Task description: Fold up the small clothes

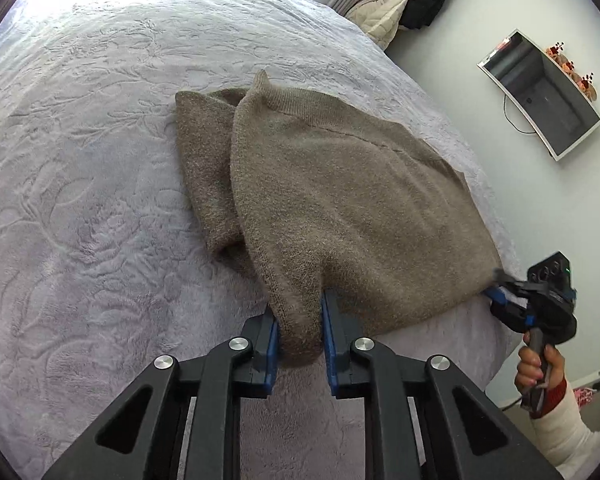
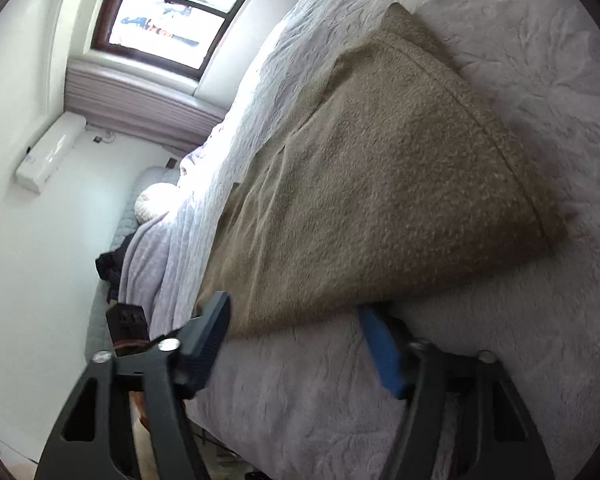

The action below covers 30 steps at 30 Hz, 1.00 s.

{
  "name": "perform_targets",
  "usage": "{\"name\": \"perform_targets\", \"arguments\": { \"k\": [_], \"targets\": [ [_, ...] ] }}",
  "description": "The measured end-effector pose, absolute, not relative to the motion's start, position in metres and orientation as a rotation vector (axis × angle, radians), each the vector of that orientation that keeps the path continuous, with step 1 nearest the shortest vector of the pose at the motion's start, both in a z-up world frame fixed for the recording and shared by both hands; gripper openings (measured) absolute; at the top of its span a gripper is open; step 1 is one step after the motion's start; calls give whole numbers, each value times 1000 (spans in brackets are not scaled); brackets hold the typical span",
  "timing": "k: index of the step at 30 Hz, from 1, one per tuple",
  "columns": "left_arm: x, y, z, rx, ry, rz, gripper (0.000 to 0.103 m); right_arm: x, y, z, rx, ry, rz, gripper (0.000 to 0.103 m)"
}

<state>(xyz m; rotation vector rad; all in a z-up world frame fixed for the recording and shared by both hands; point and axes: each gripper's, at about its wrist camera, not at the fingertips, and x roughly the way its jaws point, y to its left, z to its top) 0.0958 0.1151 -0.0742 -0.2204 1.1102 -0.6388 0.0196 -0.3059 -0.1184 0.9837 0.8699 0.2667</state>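
Brown sweater lies on the bed, partly folded, long axis running near to far, collar at the far end. Left tool is clamped on the near-left hem corner. Right tool sits at the near-right corner; its fingers stand apart around the hem, not pinching. Both corners lie nearest the tools, so the fold would likely go away toward the collar.

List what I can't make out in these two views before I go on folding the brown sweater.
- Left wrist view: right gripper sits small at the sweater corner; whether its fingers grip fabric is unclear.
- Left wrist view: the layer folded under the sweater's left side is mostly covered.
- Right wrist view: motion blur; the blue pad's tip goes under the sweater hem.
- Neither view shows sleeves.
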Motion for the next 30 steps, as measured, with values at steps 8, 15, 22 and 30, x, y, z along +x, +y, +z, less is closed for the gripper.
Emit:
{"name": "perform_targets", "arguments": {
  "k": [8,15,22,30],
  "targets": [
    [81,138,-101,-170,1130,-622,12,7,-315,-134,904,915,214,8],
    [66,139,-92,-133,1065,-538,12,9,-311,-126,856,935,197,9],
    [51,124,-89,-27,1050,-413,13,-1,-310,-122,855,939,181,9],
    [30,121,-92,16,1045,-290,13,-3,-281,-103,766,964,165,10]
  ]
}}
